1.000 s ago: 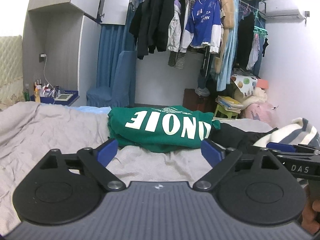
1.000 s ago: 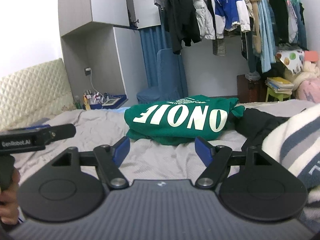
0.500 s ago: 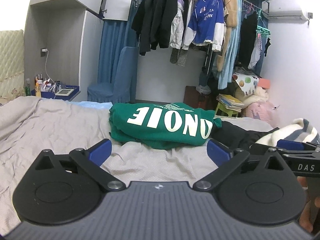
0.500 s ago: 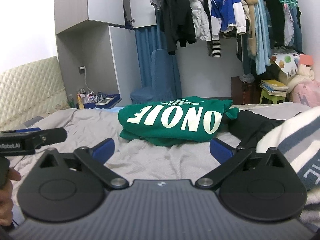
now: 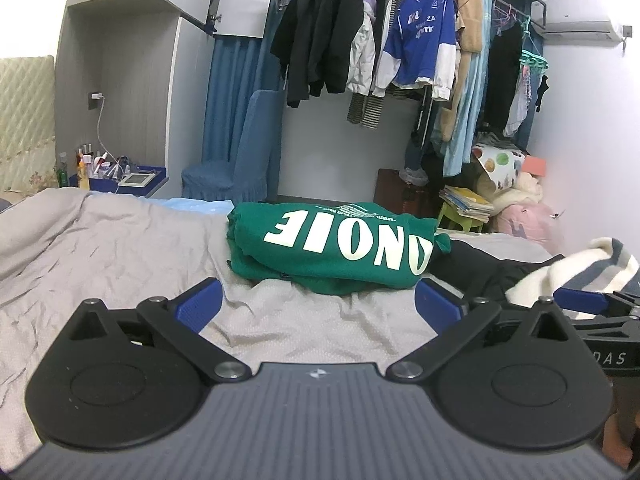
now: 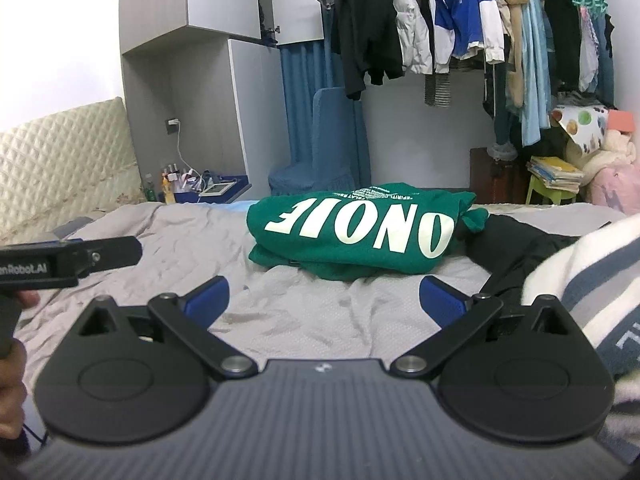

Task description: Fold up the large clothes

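Observation:
A folded green sweatshirt (image 5: 336, 248) with white letters lies on the grey bed (image 5: 100, 248), also seen in the right wrist view (image 6: 360, 232). My left gripper (image 5: 318, 306) is open and empty, held a little short of it above the sheet. My right gripper (image 6: 324, 300) is open and empty too, also short of the sweatshirt. A black garment (image 6: 520, 244) and a white and blue striped garment (image 6: 592, 288) lie to the right of the green one. The left gripper's body (image 6: 68, 260) shows at the left of the right wrist view.
A rail of hanging clothes (image 5: 400, 52) runs along the far wall. A blue covered chair (image 5: 236, 164) and a bedside shelf with bottles (image 5: 116, 172) stand behind the bed. Books on a green stool (image 6: 554, 180) and soft toys sit at the far right.
Both grippers opened wider over the last second and stayed open. Both views shifted slightly, with the green sweatshirt staying put on the bed.

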The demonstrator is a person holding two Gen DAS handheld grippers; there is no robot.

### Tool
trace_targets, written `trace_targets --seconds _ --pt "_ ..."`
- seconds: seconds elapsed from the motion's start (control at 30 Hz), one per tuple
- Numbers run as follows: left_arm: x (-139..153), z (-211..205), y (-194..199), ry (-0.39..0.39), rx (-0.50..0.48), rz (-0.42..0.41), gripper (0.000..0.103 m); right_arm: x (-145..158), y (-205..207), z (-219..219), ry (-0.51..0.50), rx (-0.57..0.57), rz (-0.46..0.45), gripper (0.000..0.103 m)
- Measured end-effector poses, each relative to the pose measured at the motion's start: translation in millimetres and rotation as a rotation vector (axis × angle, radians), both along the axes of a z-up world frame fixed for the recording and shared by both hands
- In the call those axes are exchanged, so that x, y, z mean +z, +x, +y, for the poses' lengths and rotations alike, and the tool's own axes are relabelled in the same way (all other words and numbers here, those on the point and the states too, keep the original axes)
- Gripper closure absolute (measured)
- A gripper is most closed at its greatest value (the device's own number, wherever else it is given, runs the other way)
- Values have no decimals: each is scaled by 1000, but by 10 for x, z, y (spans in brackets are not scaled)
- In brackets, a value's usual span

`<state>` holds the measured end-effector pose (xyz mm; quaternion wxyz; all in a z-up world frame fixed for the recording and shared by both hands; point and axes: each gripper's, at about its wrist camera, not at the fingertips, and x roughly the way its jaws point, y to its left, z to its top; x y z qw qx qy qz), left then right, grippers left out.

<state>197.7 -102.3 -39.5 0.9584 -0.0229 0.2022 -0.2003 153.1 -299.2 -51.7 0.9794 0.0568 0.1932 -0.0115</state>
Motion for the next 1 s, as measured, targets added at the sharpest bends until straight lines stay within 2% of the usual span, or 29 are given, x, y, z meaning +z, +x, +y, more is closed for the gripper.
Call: trace_targets --seconds 0.13,1.0 --pt "-8 25 -26 -4 1 -5 0 -4 12 34 -22 -14 9 0" --pt "0 42 -86 -2 1 -15 0 8 -32 44 -10 -30 15 0"
